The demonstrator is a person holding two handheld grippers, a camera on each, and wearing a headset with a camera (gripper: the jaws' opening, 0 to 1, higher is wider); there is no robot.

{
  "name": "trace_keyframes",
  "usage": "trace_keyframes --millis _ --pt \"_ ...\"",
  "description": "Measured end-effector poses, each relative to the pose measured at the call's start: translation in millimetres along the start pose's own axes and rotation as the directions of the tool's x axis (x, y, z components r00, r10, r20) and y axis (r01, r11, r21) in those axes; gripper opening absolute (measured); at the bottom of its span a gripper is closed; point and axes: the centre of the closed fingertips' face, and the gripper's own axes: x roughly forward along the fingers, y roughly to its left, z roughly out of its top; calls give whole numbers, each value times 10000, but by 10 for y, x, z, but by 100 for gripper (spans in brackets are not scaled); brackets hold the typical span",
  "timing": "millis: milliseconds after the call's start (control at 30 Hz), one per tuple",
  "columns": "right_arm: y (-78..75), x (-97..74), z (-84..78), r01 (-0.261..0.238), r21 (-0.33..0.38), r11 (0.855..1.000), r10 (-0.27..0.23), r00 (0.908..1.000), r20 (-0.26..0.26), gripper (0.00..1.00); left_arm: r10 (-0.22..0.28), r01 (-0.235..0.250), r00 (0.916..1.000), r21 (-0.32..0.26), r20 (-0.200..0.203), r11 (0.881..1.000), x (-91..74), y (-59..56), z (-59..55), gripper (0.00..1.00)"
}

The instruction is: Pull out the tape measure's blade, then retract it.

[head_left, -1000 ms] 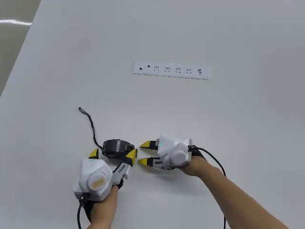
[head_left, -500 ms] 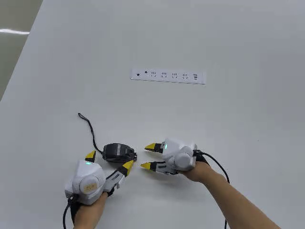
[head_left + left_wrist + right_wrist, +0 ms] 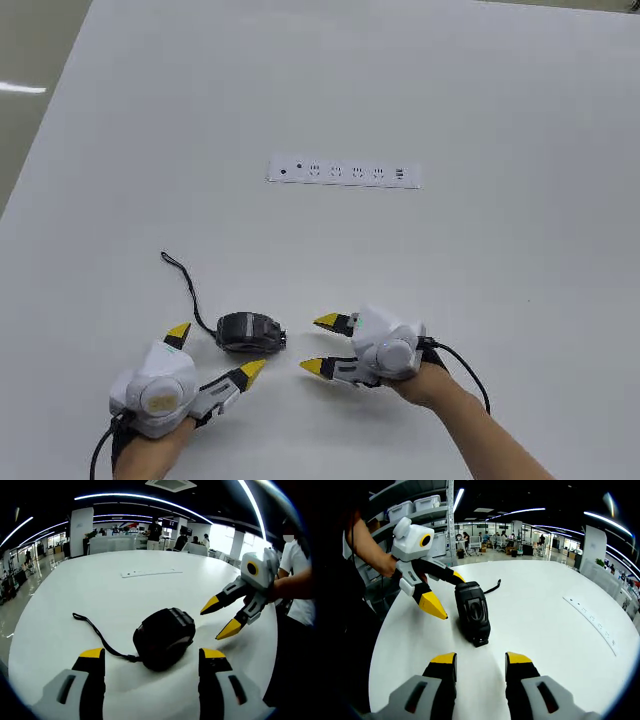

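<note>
A black tape measure [image 3: 250, 331] lies on the white table [image 3: 480, 250], its black wrist strap [image 3: 183, 280] trailing to the upper left. No blade is out of it. My left gripper [image 3: 213, 351] stands open just short of the case [image 3: 164, 638], a yellow-tipped finger on either side of it, not touching. My right gripper [image 3: 320, 344] is open too, pointing at the case's blade end [image 3: 474, 611] from a short way off. Each gripper appears in the other's view: the right gripper [image 3: 218, 616], the left gripper [image 3: 440, 592].
A white power strip [image 3: 343, 172] lies further back on the table. The table's left edge [image 3: 40, 120] runs along a grey floor. Black cables trail from both grippers toward the person's arms at the near edge.
My left gripper has drawn back toward me and to the left, off the tape measure it was around. The right gripper has backed away slightly. The tape measure stays put.
</note>
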Motion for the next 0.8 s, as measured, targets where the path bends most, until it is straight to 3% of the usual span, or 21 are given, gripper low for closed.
trace_keyframes --millis 200,533,800 --pt "15 -175 -3 560 540 9970 -568 9983 130 43 -814 819 9966 467 -130 9955 -91 21 1 77" --pt "87 -499 -57 1420 1330 9809 -1463 9890 230 55 -1096 1111 9937 851 -228 9902 -292 202 -57 82" --pt "187 -755 -187 1862 1624 9690 -1895 9819 48 59 -1282 1309 9913 1107 -312 9852 -471 252 -98 86"
